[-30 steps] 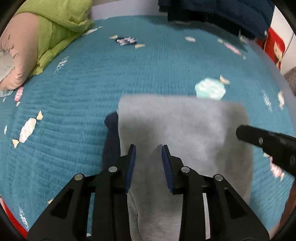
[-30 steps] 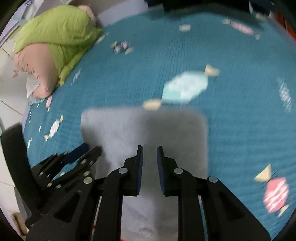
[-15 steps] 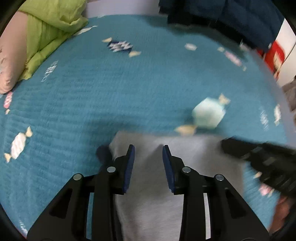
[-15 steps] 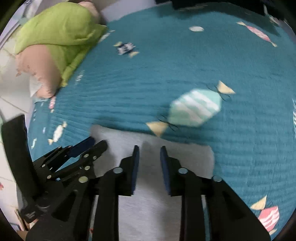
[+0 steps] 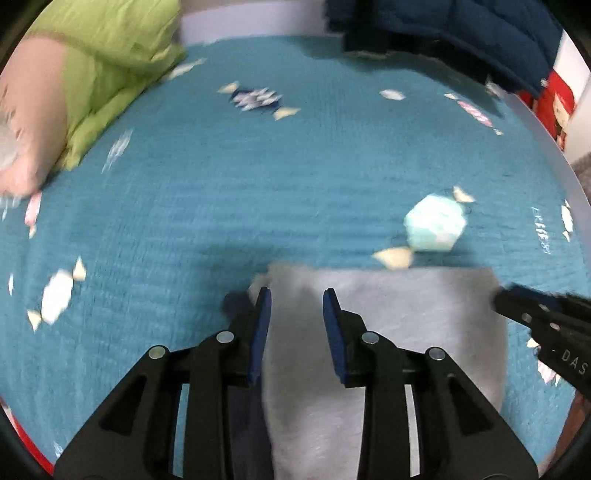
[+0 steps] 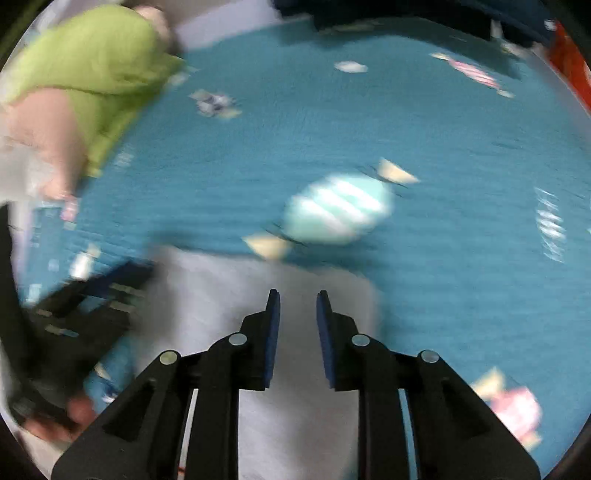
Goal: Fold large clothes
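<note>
A folded grey garment [image 5: 388, 317] lies on the teal bedspread [image 5: 258, 192], with a dark blue part [image 5: 236, 301] showing at its left edge. My left gripper [image 5: 297, 295] is open above the garment's left end, holding nothing. My right gripper [image 6: 297, 295] is open above the garment's [image 6: 236, 295] right end, holding nothing. Each gripper shows in the other's view: the right one [image 5: 546, 325] at the garment's right edge, the left one [image 6: 85, 299] blurred at its left edge.
A green and pink duvet [image 5: 85, 81] is heaped at the back left. Dark blue clothes [image 5: 461, 29] lie at the back right. The bed's right edge [image 5: 554, 155] runs beside a red object [image 5: 554, 99]. The bedspread carries candy prints [image 5: 432, 225].
Both grippers drew back toward me over the garment, so less grey cloth shows ahead of them. The right gripper's jaws opened wider. The garment stayed flat on the bed.
</note>
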Demonstrator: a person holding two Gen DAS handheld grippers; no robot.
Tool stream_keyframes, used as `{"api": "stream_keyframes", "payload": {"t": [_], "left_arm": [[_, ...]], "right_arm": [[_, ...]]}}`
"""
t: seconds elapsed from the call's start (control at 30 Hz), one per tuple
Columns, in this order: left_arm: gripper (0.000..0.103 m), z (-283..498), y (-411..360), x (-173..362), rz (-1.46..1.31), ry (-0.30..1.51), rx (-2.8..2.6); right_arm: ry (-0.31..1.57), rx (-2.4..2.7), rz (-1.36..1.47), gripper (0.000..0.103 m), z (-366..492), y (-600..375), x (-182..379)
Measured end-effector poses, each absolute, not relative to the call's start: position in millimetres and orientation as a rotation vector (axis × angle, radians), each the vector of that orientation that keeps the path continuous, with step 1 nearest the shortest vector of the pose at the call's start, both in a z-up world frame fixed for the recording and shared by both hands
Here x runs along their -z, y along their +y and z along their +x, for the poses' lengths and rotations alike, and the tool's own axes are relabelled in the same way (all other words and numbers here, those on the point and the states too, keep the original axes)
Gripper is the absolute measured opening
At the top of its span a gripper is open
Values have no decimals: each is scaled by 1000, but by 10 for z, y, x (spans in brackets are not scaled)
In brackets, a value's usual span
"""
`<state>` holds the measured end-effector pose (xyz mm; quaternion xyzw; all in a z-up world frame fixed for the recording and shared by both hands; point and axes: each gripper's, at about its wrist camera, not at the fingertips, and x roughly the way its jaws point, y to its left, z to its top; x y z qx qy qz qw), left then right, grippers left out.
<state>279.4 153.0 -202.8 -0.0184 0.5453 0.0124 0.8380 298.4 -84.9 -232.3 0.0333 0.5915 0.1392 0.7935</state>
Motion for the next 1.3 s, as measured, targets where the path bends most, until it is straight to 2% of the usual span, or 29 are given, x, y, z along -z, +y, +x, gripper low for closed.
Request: {"api": "stream_keyframes", "payload": {"t": [0.07,0.1,0.33,0.4,0.47,0.5,0.57,0.63,0.73,0.83,0.93,1.07,1.1,1.2,1.3], "left_arm": [[30,2881,1670,2458,-82,1242,-28],[30,2886,1716,2506,-106,1233,-13],[29,2315,1717,1901,-164,1193,3],[29,2013,1666,1948,-178,1232,28],[29,1786,1607,2254,-138,1307,1],[29,1697,1594,2387,-119,1288,3],[29,1585,1528,2341,-68,1243,-11],[30,1481,1480,2170,-69,1291,-28],[30,1197,1396,2019,-73,1279,53],[30,1002,1446,2310,-108,1361,11],[31,896,1460,2365,-134,1314,6],[32,719,1440,2175,-184,1372,28],[37,679,1420,2193,-173,1382,32],[41,609,1403,2520,-149,1394,13],[42,581,1347,2394,-100,1389,18]], "right_arm": [[1272,-311,115,21,3045,-921,2516],[1273,-313,139,21,3066,-945,2533],[1314,-395,153,25,2465,-914,2066],[1364,-418,143,25,2286,-853,2169],[1451,-415,113,24,2164,-729,2606],[1431,-410,113,22,2147,-716,2724],[1397,-393,79,22,2069,-686,2622],[1467,-406,88,25,1950,-690,2518],[1505,-449,78,23,1650,-697,2490],[1443,-402,84,23,1494,-731,2688],[1408,-397,38,23,1469,-684,2649],[1461,-375,-10,23,1357,-656,2544],[1466,-370,2,23,1317,-680,2555],[1488,-387,85,24,1299,-739,2745],[1511,-418,179,24,1327,-893,2629]]}}
